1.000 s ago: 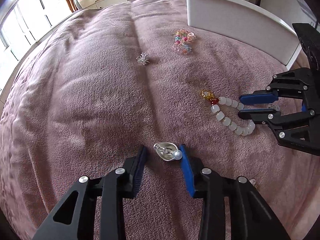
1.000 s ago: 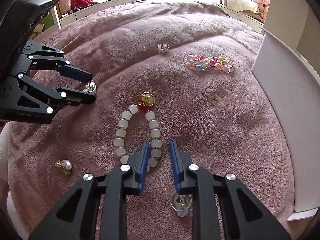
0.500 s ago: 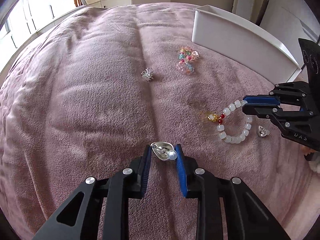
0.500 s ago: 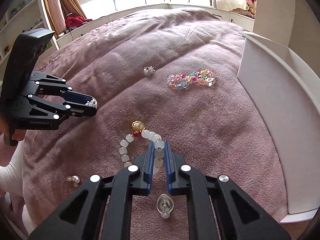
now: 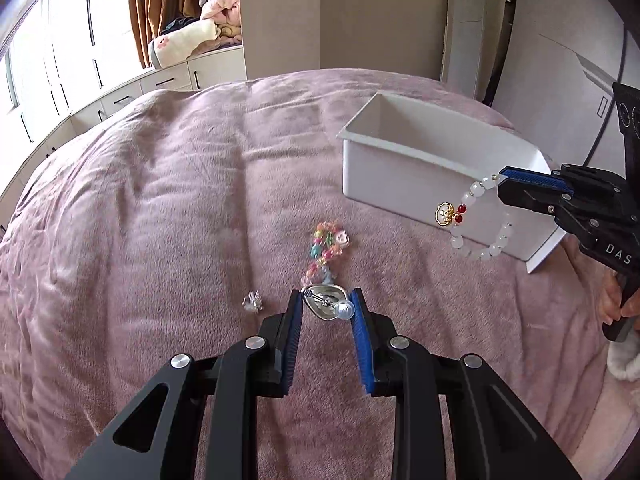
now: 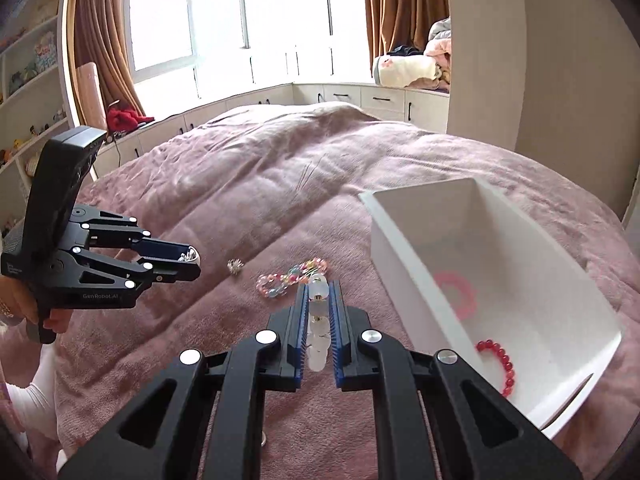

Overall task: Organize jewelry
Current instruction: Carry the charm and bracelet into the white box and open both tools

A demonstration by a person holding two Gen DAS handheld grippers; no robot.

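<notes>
The left gripper (image 5: pixel 326 306) was clamped on a silver earring (image 5: pixel 327 306) with a pearl bead, held clear above the pink blanket (image 5: pixel 160 240). In the right wrist view the same gripper (image 6: pixel 191 265) showed the earring (image 6: pixel 188 257) glinting at its fingertips, and its black side bore the lettering "GenRobot.AI".

The right gripper (image 6: pixel 319 300) was closed on a white bead bracelet (image 6: pixel 319 322), the beads pinched between its blue pads. In the left wrist view that gripper (image 5: pixel 502 184) held the bracelet (image 5: pixel 476 222) hanging as a loop in front of the near wall of the white box (image 5: pixel 384 172), with a gold charm and red beads on the loop's left side. The letters "DAS" could be read on the gripper's body.

The box (image 6: pixel 404 256) sat on the blanket (image 6: pixel 240 184) and held a pink ring-shaped bracelet (image 6: pixel 456 294) and a red bead bracelet (image 6: pixel 500 364). A colourful bead bracelet (image 5: pixel 326 250) and a small silver charm (image 5: pixel 253 301) lay on the blanket, near each other.
</notes>
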